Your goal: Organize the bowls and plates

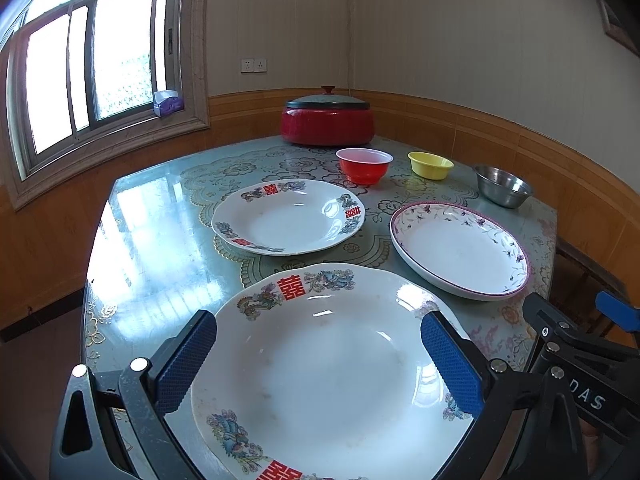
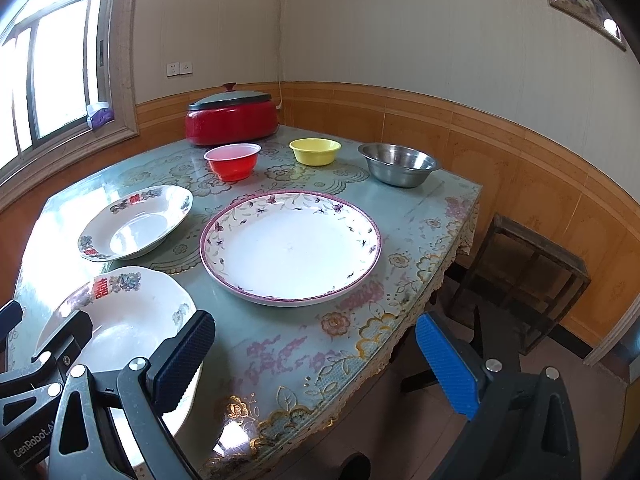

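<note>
So the desk (image 2: pixel 404 240) has a flowery green cover and everything's laid out on it. Three plates: the near plate (image 1: pixel 328 360) with red characters and bird prints sits right under the left gripper (image 1: pixel 320 360), whose fingers (image 1: pixel 186 360) are spread wide apart on either side of it, holding nothing. Can't tell if they're actually touching the rim or just hovering above it, since the fisheye flattens everything. The bottom edge of that plate is cut off by the frame.

Behind it is a second plate (image 1: pixel 288 216) with the same red pattern, and to the right of that the purple-rimmed plate (image 2: pixel 290 246) with little flowers. All three sit apart from each other, none stacked.

Along the back there's a row of bowls: red bowl (image 2: pixel 233 161), yellow bowl (image 2: pixel 315 151), steel bowl (image 2: pixel 398 164), each on its own. Whether anything's inside the red one is hard to make out. A red pot (image 2: pixel 232 122) with a dark lid sits in the far corner by the wall.

The right gripper (image 2: pixel 316 360) is off near the desk's front edge, fingers (image 2: pixel 446 368) wide apart as well, nothing between them. A wooden stool (image 2: pixel 532 276) is partly hidden behind the desk corner.
</note>
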`<state>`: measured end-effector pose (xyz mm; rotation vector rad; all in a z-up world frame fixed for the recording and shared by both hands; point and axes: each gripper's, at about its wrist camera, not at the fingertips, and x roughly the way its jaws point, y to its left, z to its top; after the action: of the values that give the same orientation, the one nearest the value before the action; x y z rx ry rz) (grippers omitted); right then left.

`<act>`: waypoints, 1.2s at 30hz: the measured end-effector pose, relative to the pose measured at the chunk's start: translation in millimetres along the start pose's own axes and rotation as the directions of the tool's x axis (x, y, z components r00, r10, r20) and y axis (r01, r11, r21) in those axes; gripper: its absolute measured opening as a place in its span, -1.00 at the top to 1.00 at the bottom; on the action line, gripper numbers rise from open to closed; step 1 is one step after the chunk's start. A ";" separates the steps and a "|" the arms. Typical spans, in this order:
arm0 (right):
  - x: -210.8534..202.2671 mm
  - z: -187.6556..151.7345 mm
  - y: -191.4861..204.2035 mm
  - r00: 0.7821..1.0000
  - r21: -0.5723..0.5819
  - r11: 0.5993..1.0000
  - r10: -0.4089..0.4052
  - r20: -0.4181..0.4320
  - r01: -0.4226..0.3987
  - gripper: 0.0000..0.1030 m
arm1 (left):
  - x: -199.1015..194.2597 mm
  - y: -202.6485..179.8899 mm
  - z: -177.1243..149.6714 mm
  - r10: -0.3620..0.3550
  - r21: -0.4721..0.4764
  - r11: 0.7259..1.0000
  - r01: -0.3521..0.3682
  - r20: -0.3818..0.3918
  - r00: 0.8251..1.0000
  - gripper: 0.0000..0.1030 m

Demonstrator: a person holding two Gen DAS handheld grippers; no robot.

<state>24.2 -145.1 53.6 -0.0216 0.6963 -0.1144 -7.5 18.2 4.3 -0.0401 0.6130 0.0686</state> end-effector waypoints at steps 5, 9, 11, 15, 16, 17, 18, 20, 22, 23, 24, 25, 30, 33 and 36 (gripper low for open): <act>0.5 0.6 -1.4 1.000 0.008 1.000 -0.004 -0.002 0.004 -0.99 | -0.6 -0.3 0.3 -0.001 0.002 1.000 0.001 0.007 1.000 -0.99; 0.7 0.8 0.0 1.000 0.003 1.000 -0.001 -0.004 0.001 -0.99 | 0.0 -1.1 0.2 -0.002 0.005 1.000 0.002 0.006 1.000 -0.99; 1.5 0.6 0.2 1.000 0.004 1.000 0.001 -0.008 -0.001 -0.99 | -0.2 -2.2 -0.3 -0.002 0.008 1.000 0.002 0.006 1.000 -0.99; 3.1 0.8 -3.5 1.000 0.018 1.000 -0.004 -0.014 0.004 -0.99 | -1.8 -8.2 -0.6 -0.006 0.031 1.000 0.006 0.013 1.000 -0.99; 3.6 1.0 -4.5 1.000 0.021 1.000 -0.006 -0.016 0.006 -0.99 | -2.2 -9.5 -0.7 -0.009 0.037 0.999 0.008 0.015 1.000 -0.99; 3.8 1.1 -5.3 1.000 0.024 1.000 -0.007 -0.017 0.007 -0.99 | -2.6 -10.8 -0.8 -0.011 0.042 0.999 0.010 0.017 1.000 -0.99; 4.2 1.2 -5.8 1.000 0.025 1.000 -0.007 -0.019 0.007 -0.99 | -3.0 -11.5 -0.8 -0.013 0.045 0.999 0.012 0.017 1.000 -0.99; 4.3 0.9 -5.9 1.000 0.024 1.000 -0.006 -0.022 0.007 -0.99 | -2.6 -11.9 -0.4 -0.017 0.045 0.999 0.016 0.016 1.000 -0.99; 4.1 1.0 -6.0 1.000 0.024 1.000 -0.006 -0.022 0.007 -0.99 | -2.1 -11.7 -0.2 -0.018 0.043 0.999 0.017 0.015 1.000 -0.99; 4.1 1.0 -6.1 1.000 0.024 1.000 -0.007 -0.022 0.008 -0.99 | -1.8 -11.7 -0.2 -0.019 0.043 0.999 0.018 0.014 1.000 -0.99; 4.0 1.1 -6.4 1.000 0.025 1.000 -0.008 -0.022 0.008 -0.99 | -2.2 -11.9 -0.6 -0.020 0.043 0.999 0.019 0.014 1.000 -0.99; 4.3 1.1 -6.6 1.000 0.025 1.000 -0.008 -0.023 0.008 -0.99 | -2.2 -12.1 -0.6 -0.020 0.043 0.999 0.019 0.014 1.000 -0.99; 4.8 0.6 -7.4 1.000 0.028 1.000 -0.006 -0.029 0.007 -0.99 | -1.5 -13.0 -1.1 -0.020 0.045 0.999 0.020 0.010 1.000 -0.99; 5.3 0.1 -8.9 1.000 0.031 1.000 -0.005 -0.030 0.006 -0.99 | -1.3 -14.0 -1.7 -0.021 0.047 0.999 0.021 0.007 1.000 -0.99; 8.4 -0.3 -9.5 0.999 0.033 0.999 0.003 -0.037 -0.001 -0.99 | -0.1 -14.9 -2.2 -0.015 0.047 0.999 0.015 0.003 1.000 -0.99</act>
<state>29.5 -155.5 48.6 0.0132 0.7314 -0.1248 -7.7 3.3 2.8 0.0009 0.6108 0.0396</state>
